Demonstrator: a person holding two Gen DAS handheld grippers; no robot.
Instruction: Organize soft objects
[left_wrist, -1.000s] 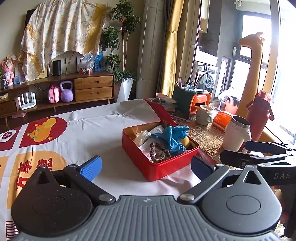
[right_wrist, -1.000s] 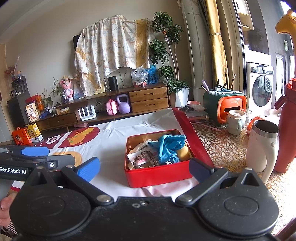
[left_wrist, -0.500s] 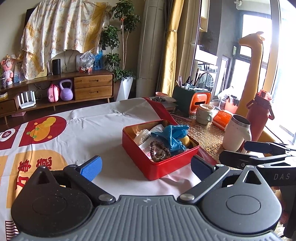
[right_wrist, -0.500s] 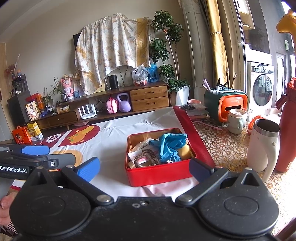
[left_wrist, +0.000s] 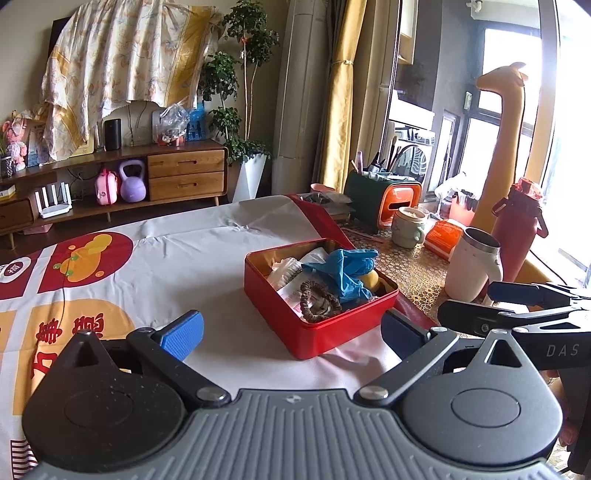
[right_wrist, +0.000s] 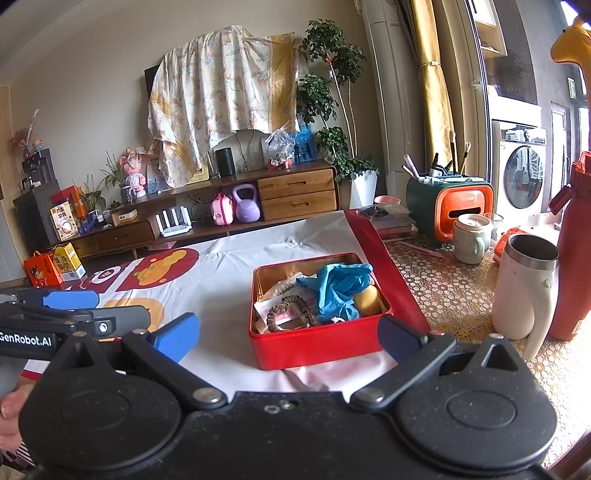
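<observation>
Looking along the left wrist view, the left hand-held gripper (left_wrist: 291, 326) hangs spread and empty, short of the red tin (left_wrist: 320, 295) on the white cloth-covered desk (left_wrist: 177, 258). The tin holds the soft things: a crumpled blue glove (left_wrist: 345, 269), a brown hair scrunchie (left_wrist: 319, 302) at its near corner, a yellow lump (left_wrist: 369, 277) and white packets. To do this well, I would judge that one gripper should reach for the top-lying scrunchie or glove, pinching a fold and not the tin wall. "DAS" reads on the other tool at right.

From the right wrist view, the right hand-held gripper (right_wrist: 288, 334) is likewise spread and empty, near the tin (right_wrist: 321, 341), which lies centred between its fingers. "GenRobot.AI" reads on the left tool; the orange boxes (right_wrist: 51, 264) far left carry writing too small to read.
</observation>
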